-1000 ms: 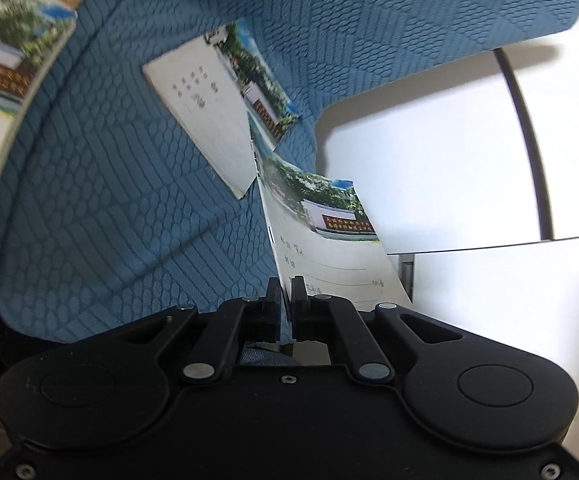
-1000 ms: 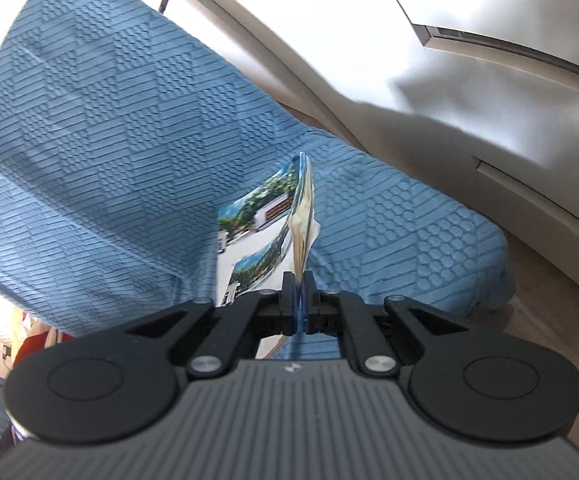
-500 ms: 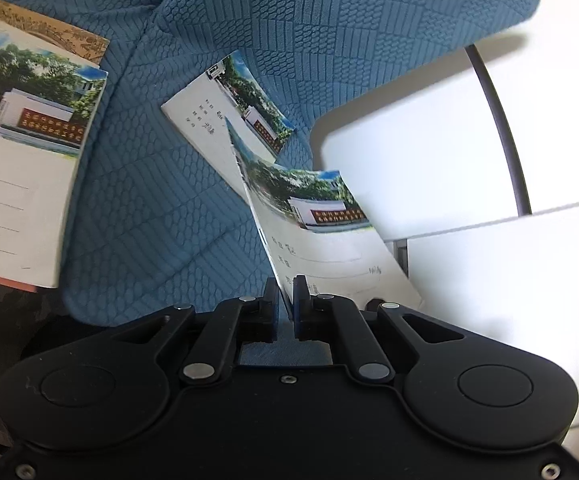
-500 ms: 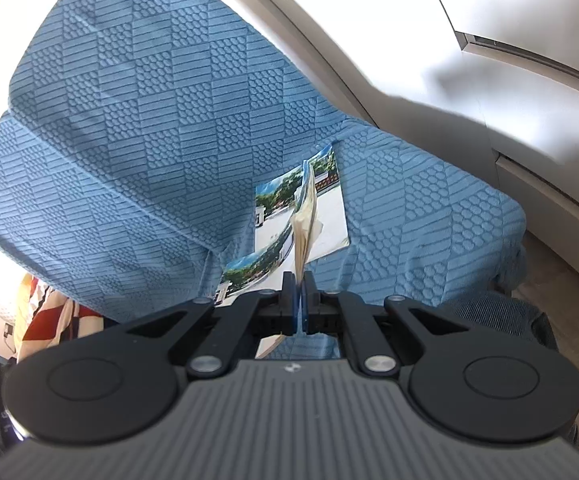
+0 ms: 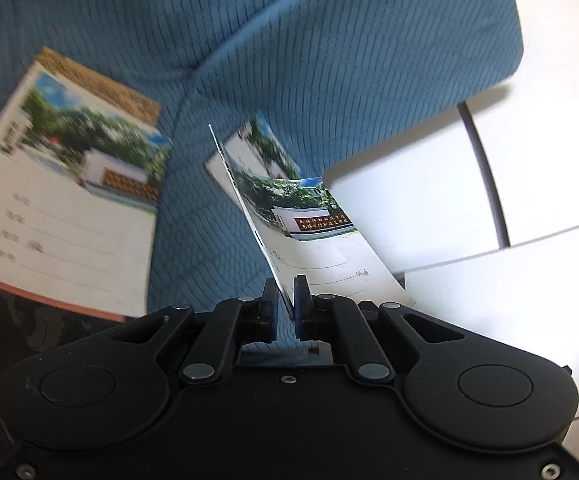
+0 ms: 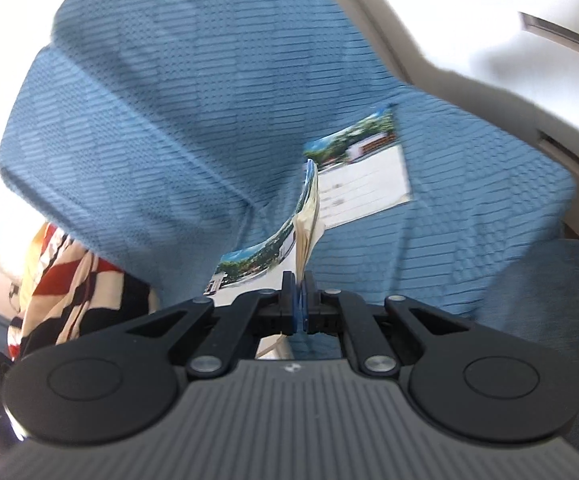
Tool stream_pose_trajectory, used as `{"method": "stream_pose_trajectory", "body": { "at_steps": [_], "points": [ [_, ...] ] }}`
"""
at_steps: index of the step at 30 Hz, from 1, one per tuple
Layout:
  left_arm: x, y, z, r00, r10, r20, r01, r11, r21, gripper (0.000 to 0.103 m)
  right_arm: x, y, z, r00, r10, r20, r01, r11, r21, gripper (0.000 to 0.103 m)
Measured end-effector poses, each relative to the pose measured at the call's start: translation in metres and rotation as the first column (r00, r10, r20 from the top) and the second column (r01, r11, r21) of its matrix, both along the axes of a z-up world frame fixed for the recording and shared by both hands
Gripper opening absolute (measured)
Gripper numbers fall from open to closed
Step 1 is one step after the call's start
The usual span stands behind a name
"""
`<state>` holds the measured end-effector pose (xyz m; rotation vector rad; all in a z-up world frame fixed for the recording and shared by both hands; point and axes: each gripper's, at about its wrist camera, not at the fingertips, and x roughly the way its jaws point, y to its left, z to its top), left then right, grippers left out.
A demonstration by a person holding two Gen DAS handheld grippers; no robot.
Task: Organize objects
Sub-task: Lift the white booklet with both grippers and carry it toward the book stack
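Clamping on thin notebooks is seen at both pairs of jaws: left gripper (image 5: 285,300) pinches one notebook (image 5: 309,236) by its lower edge, right gripper (image 6: 299,304) another (image 6: 307,216) likewise, both raised over the blue cloth (image 5: 289,60). Light, floppy, slick covers are judged likely to sag, so a hold near the spine is preferred.

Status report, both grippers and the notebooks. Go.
Left gripper shut on a notebook. Right gripper shut on another notebook, pages drooping. More notebooks lie on the blue cushion. Nothing blocking.
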<state>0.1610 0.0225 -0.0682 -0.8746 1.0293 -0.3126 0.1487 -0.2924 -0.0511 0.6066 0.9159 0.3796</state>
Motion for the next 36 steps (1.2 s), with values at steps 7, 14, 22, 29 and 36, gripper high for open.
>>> {"method": "stream_pose_trajectory", "body": {
  "at_steps": [7,14,22,29,36],
  "points": [
    [-0.003,0.046,0.021,0.997,0.063,0.045,-0.063,0.998,-0.005,0.007,0.0,0.045,0.026,0.996,0.068,0.05,-0.068,0.998,-0.002,0.005],
    [-0.005,0.085,0.033,0.992,0.109,0.069,-0.11,0.994,0.007,0.007,-0.001,0.086,0.04,0.99,0.119,0.069,-0.119,0.993,-0.011,0.006],
    [-0.007,0.115,0.026,0.987,0.122,0.1,-0.13,0.988,0.078,0.007,-0.003,0.121,0.028,0.987,0.153,0.041,-0.153,0.988,-0.002,0.006],
    [-0.002,0.137,-0.011,0.989,0.134,0.055,-0.138,0.988,0.075,0.007,-0.003,0.147,0.005,0.985,0.173,0.011,-0.172,0.984,-0.055,0.006],
    [0.006,0.149,-0.041,0.989,0.148,0.026,-0.15,0.985,0.08,0.007,-0.004,0.169,-0.021,0.982,0.187,-0.013,-0.187,0.977,-0.104,0.006]
  ]
}}
